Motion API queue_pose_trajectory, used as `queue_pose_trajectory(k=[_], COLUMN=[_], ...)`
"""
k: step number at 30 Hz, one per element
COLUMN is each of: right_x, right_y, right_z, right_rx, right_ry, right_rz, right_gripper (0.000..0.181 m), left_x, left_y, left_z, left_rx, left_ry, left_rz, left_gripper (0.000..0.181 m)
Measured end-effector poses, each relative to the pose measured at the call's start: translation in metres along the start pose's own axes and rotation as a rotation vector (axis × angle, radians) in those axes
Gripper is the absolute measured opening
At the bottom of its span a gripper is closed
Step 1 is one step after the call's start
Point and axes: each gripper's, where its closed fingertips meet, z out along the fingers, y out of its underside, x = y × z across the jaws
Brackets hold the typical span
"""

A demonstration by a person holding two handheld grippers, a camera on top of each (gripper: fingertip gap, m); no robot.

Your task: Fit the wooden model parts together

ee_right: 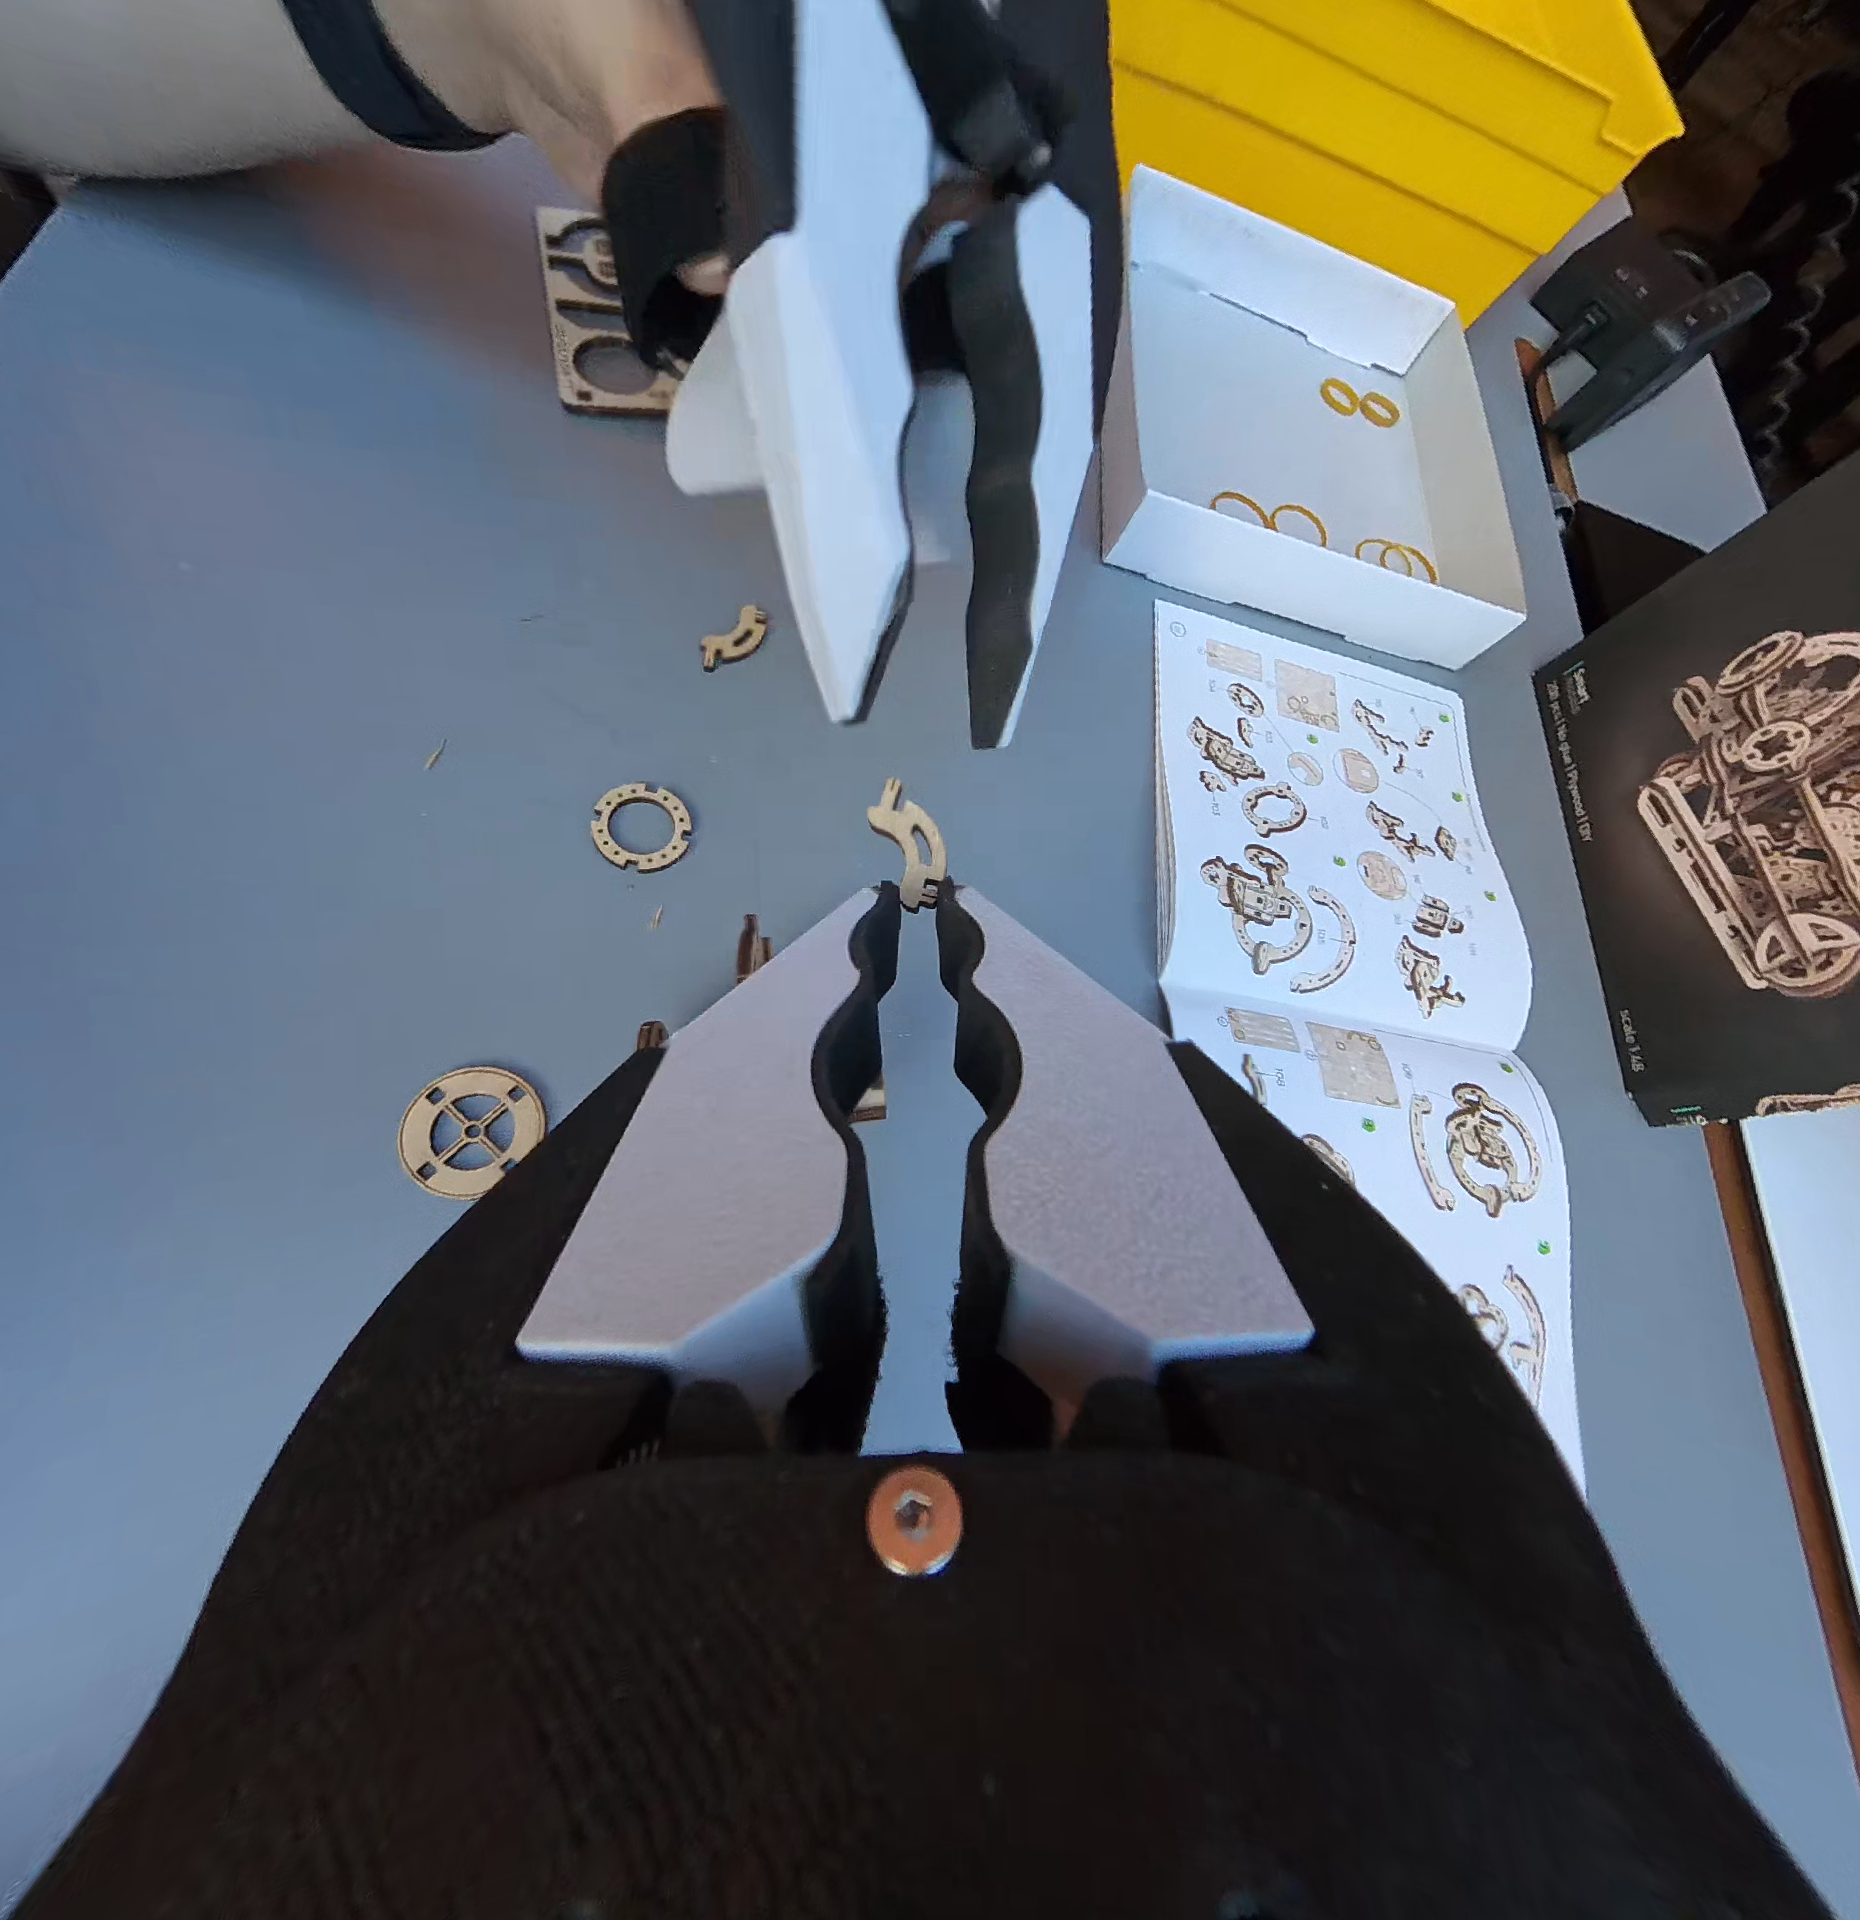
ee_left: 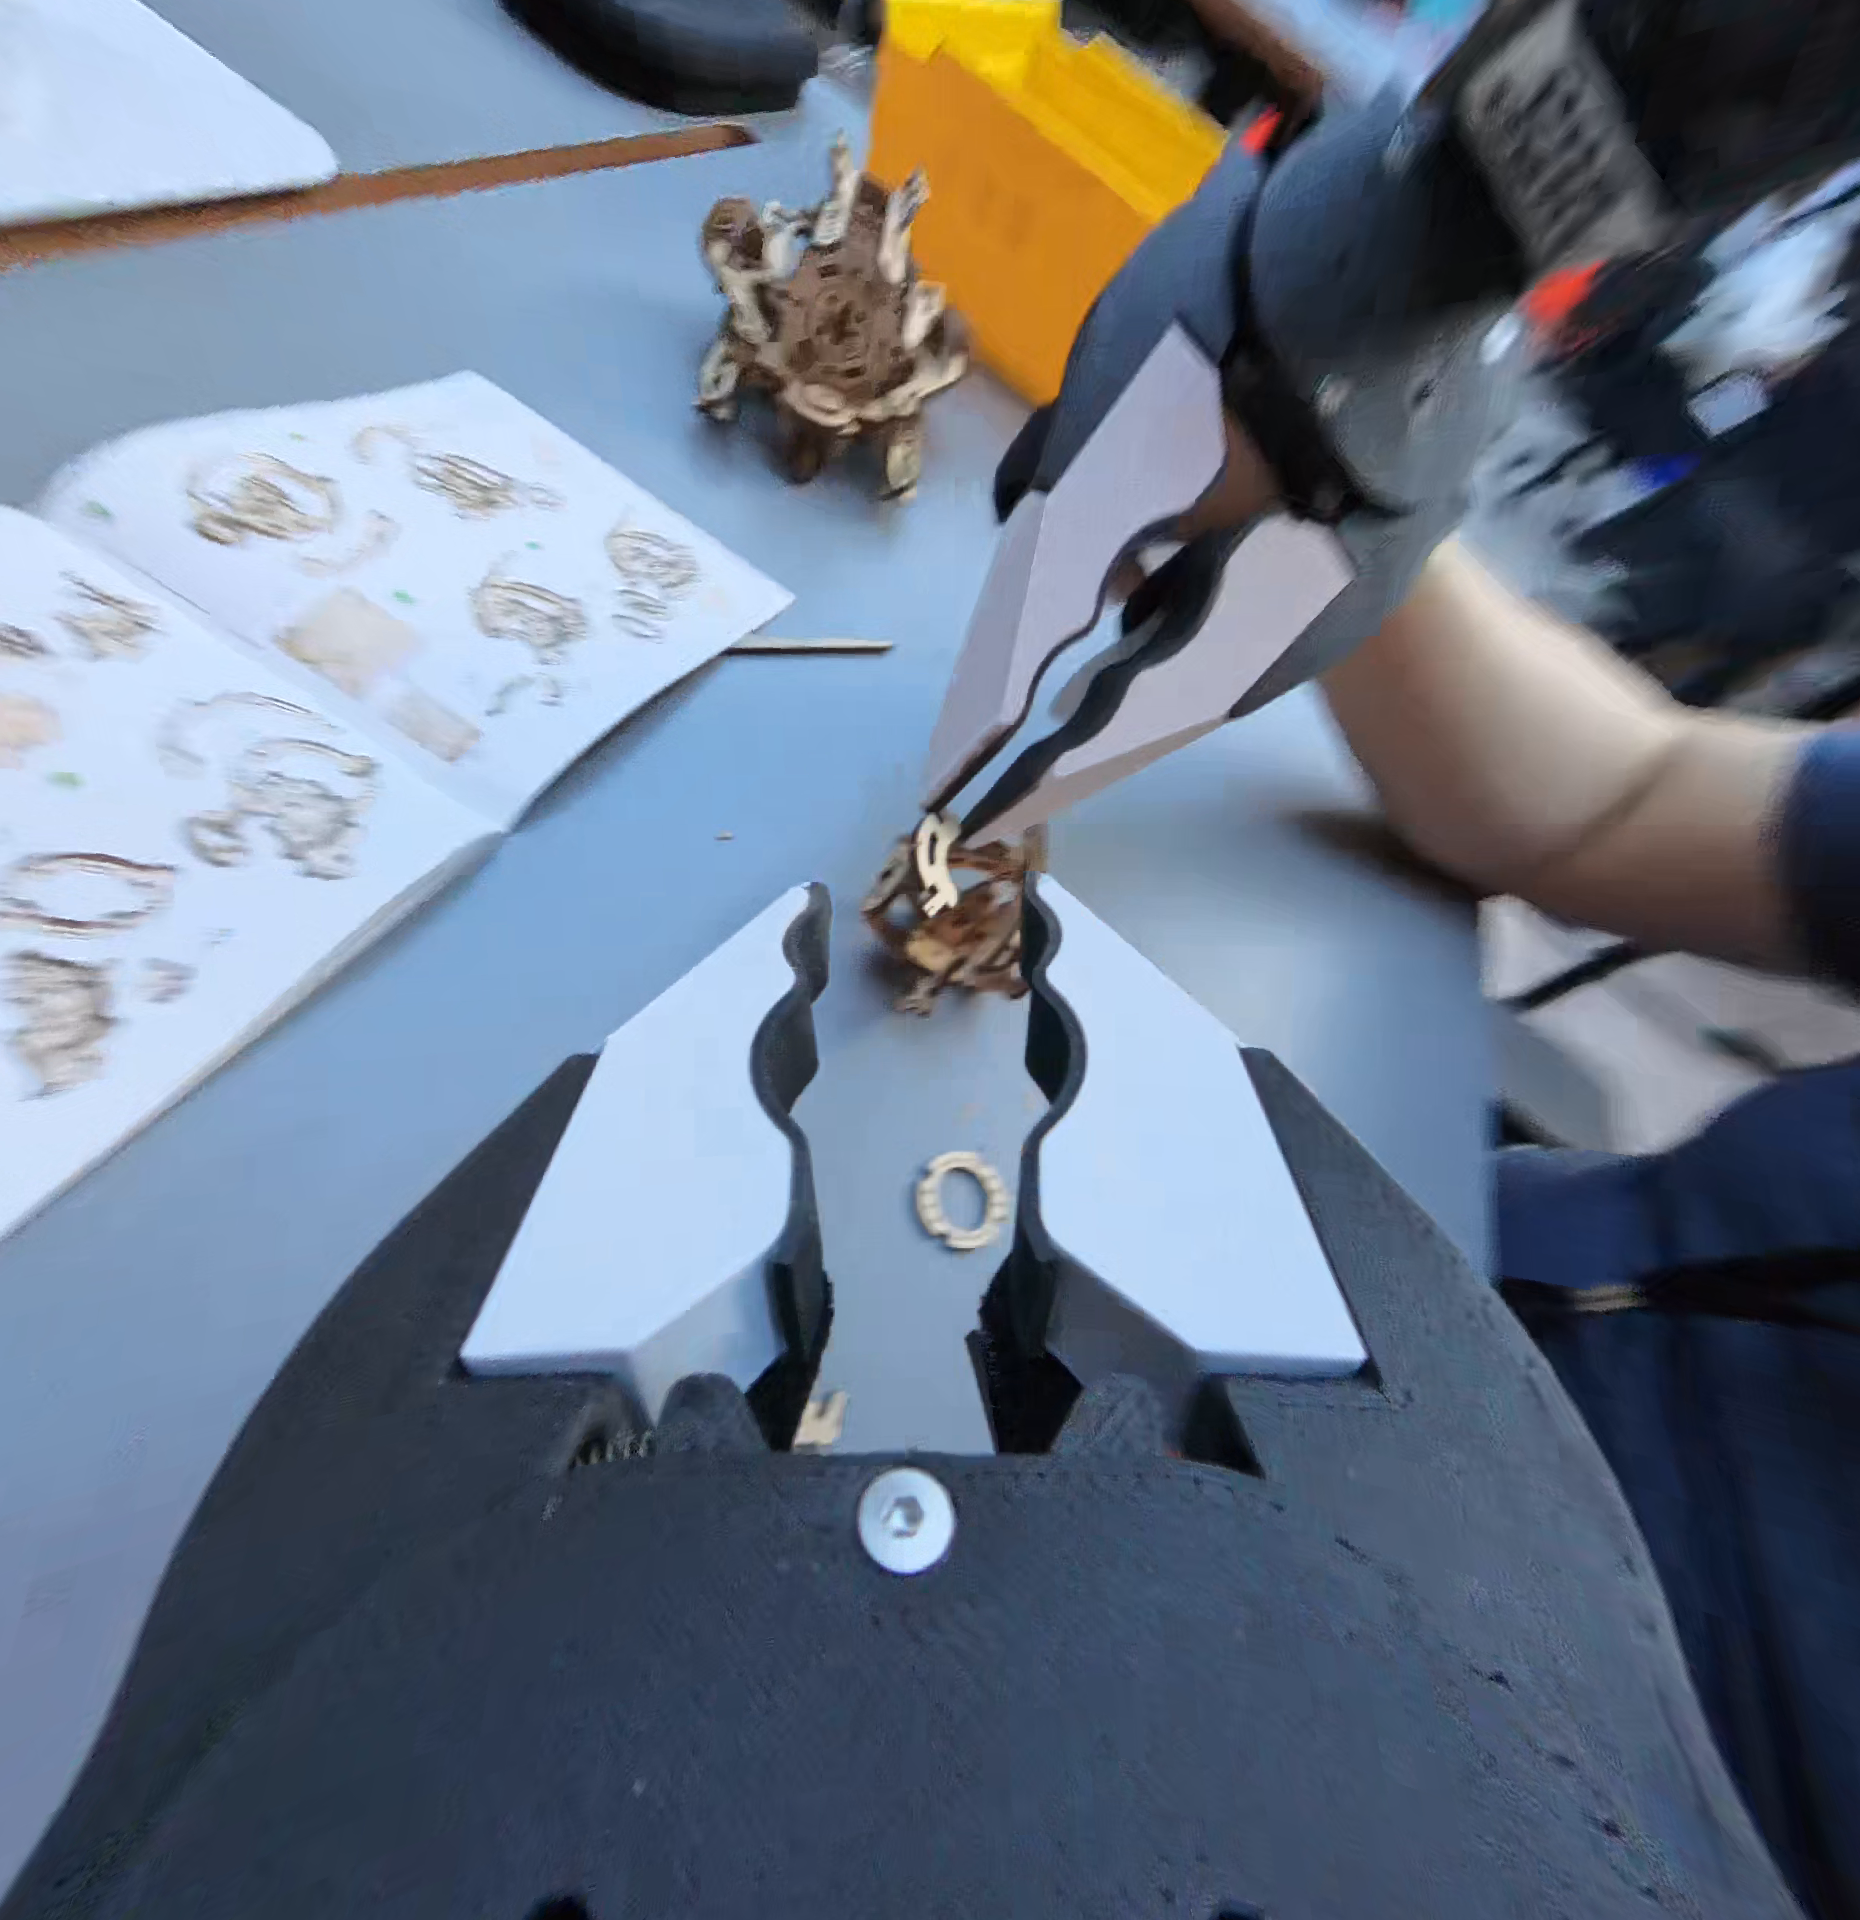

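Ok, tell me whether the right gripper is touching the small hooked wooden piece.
Touching. The right wrist view shows the right gripper with its tips pinched on the base of the hooked wooden piece, held above the table.

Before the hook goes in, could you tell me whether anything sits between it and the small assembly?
Nothing visible does. The right tool holds the hook directly against the small assembly. The open left tool flanks the assembly without covering it.

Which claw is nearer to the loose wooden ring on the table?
Left. The ring lies on the table between the open left claw's fingers. The right claw is farther off, raised, shut on a small hooked piece.
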Motion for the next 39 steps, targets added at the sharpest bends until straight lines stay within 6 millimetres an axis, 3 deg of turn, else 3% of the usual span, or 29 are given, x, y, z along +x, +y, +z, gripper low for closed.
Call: queue_pose_trajectory(k=[4, 6, 10, 13, 18, 22, 24, 29, 39], right_x=[-0.004, -0.004, -0.001, -0.002, -0.002, -0.002, 0.000, 0.006, 0.005], right_y=[0.003, 0.002, 0.005, 0.004, 0.007, 0.013, 0.020, 0.033, 0.033], right_z=[0.000, 0.000, 0.002, 0.003, 0.006, 0.008, 0.006, 0.002, 0.007], right_rx=[0.008, 0.012, 0.014, 0.024, 0.017, 0.002, -0.031, -0.149, -0.466], right_ry=[0.013, 0.010, 0.020, 0.011, 0.013, -0.018, -0.040, -0.077, -0.144], right_rz=[-0.062, -0.060, -0.059, -0.053, -0.049, 0.015, 0.106, 0.280, 0.284], right_gripper=[0.005, 0.005, 0.005, 0.005, 0.005, 0.009, 0.022, 0.027, 0.023], left_x=[0.004, 0.003, -0.002, -0.001, -0.006, -0.008, -0.010, -0.018, -0.015], left_y=[-0.003, -0.008, 0.006, 0.006, 0.011, 0.017, 0.023, 0.038, 0.040], left_z=[0.002, 0.002, 0.012, 0.017, 0.022, 0.025, 0.027, 0.032, 0.039], left_rx=[0.035, 0.078, 0.009, 0.009, 0.008, -0.007, -0.023, -0.049, -0.058], left_ry=[0.299, 0.373, 0.307, 0.314, 0.295, 0.264, 0.243, 0.222, 0.270], left_rz=[-0.342, -0.422, -0.399, -0.434, -0.431, -0.430, -0.455, -0.542, -0.592], left_gripper=[0.017, 0.015, 0.017, 0.017, 0.002, 0.001, 0.001, 0.001, 0.001])
